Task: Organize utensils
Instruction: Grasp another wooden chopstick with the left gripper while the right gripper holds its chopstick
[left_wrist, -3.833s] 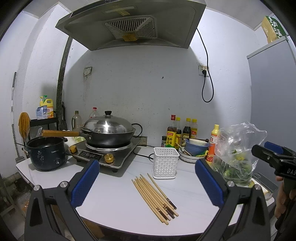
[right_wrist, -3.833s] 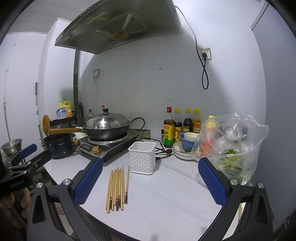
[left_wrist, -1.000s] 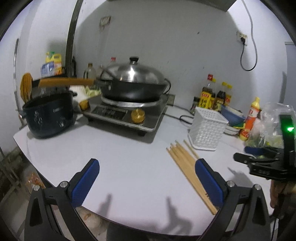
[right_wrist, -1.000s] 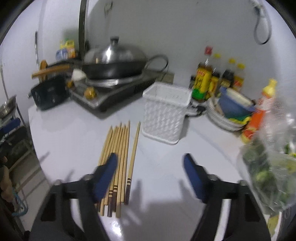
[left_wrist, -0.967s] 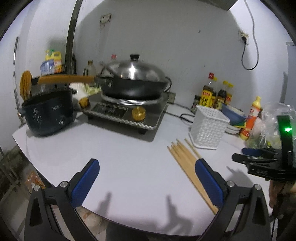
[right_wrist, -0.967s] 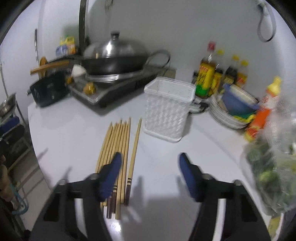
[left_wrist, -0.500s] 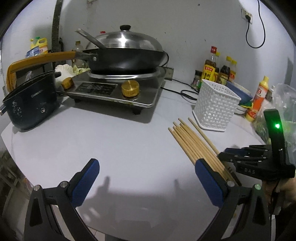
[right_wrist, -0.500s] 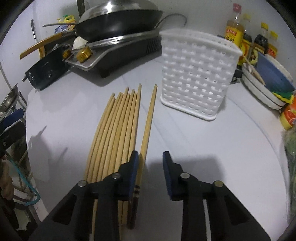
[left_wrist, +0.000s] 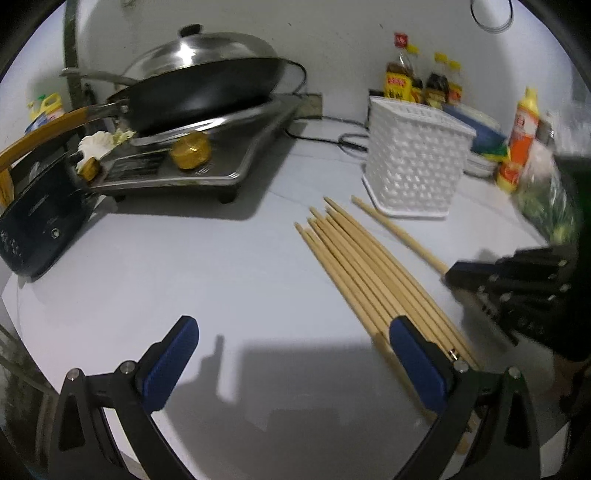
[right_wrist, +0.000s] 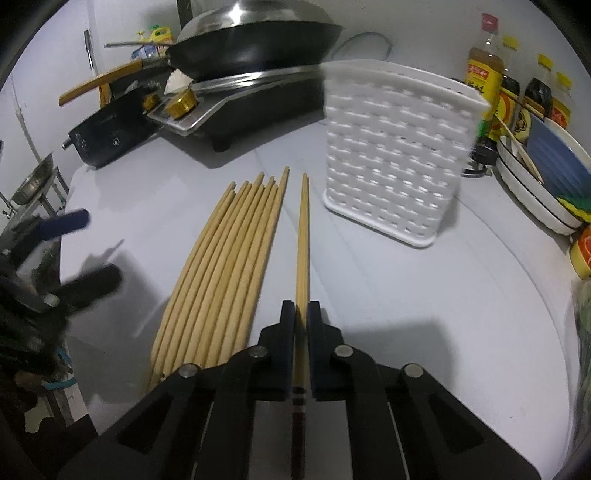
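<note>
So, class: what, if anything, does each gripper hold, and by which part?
The right gripper pinches the lone chopstick near its dark-banded thick end. The left gripper holds nothing.

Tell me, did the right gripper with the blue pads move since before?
Yes. The right gripper went down and forward toward the white plastic basket and shut on the lone wooden chopstick.
</note>
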